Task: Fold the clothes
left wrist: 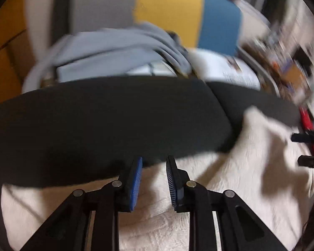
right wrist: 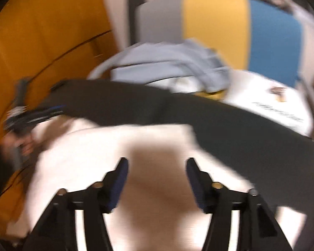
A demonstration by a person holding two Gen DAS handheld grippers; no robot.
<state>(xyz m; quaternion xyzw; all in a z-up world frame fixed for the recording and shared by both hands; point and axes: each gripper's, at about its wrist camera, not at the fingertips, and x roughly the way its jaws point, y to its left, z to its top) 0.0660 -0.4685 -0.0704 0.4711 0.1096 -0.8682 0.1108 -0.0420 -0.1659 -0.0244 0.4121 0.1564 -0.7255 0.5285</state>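
A long dark garment [left wrist: 115,121] lies stretched across a cream textured cover [left wrist: 219,188]. My left gripper [left wrist: 153,164] is open, its blue-padded fingertips right at the garment's near edge with nothing clamped between them. At the right edge of that view, my right gripper [left wrist: 299,149] shows two black tips held apart. In the right wrist view, my right gripper [right wrist: 157,164] is wide open above the cream cover [right wrist: 94,156], short of the dark garment [right wrist: 240,138]. The left gripper [right wrist: 59,109] sits at the garment's left end, with a hand [right wrist: 26,144] behind it. Both views are motion-blurred.
Behind the dark garment lie a heap of grey-blue clothes [left wrist: 115,48] and a white printed sheet [left wrist: 226,69]. A grey, yellow and blue panelled backrest [left wrist: 169,10] stands beyond. Orange wood [right wrist: 41,31] fills the left. Blurred clutter [left wrist: 286,62] sits at the right.
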